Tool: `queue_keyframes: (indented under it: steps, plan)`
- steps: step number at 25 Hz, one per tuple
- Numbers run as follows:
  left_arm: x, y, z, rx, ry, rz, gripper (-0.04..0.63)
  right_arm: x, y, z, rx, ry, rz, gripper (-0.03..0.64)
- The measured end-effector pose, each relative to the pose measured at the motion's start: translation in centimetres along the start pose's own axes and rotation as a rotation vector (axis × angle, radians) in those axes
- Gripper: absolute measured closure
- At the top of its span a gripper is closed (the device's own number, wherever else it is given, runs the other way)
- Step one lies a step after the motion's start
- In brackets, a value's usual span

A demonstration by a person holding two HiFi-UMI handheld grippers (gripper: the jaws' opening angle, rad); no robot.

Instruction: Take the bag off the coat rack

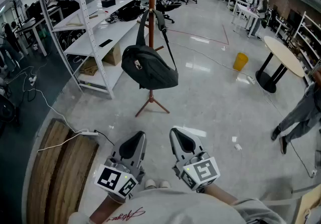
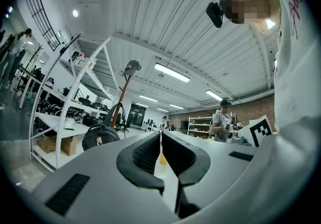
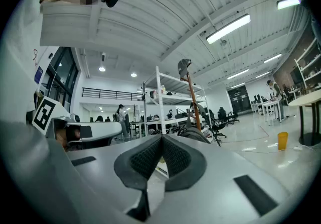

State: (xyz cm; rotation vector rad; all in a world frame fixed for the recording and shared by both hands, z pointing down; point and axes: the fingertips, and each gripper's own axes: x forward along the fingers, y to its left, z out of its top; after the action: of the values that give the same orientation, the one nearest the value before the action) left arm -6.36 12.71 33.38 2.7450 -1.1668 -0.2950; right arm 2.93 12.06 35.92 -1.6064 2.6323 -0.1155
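A black bag point(image 1: 149, 70) hangs by its strap from the brown pole of the coat rack point(image 1: 151, 17), which stands on a tripod foot on the pale floor. Both grippers are held low, well short of the rack and side by side. My left gripper point(image 1: 140, 136) and right gripper point(image 1: 176, 132) are both shut with nothing between the pads. In the left gripper view the bag point(image 2: 100, 136) shows left of the shut left gripper point(image 2: 160, 138), under the rack's pole point(image 2: 122, 100). In the right gripper view the bag point(image 3: 199, 136) peeks over the right jaw of the shut right gripper point(image 3: 161, 140).
White shelving point(image 1: 95, 22) with gear stands left of the rack. A yellow bin point(image 1: 240, 61) and a round table point(image 1: 283, 53) are at the right, with a person point(image 1: 301, 116) standing nearby. A wooden board point(image 1: 65, 168) and a power strip point(image 1: 88, 132) lie at lower left.
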Motion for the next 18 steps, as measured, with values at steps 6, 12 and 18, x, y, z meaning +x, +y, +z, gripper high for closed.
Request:
queue_keyframes:
  steps: [6,12,18]
  plan:
    - [-0.4,-0.1,-0.1,0.013,0.005,0.009,0.568,0.0,0.8,0.0,0.012,-0.002,0.016,0.597]
    - [-0.5,-0.1,-0.2,0.009,0.001,0.028,0.568,-0.1,0.9,-0.3,-0.006,0.010,0.028,0.597]
    - [0.0,-0.3,-0.6,0.002,0.002,0.044,0.568,-1.0,0.6,1.4,-0.025,-0.109,0.053,0.597]
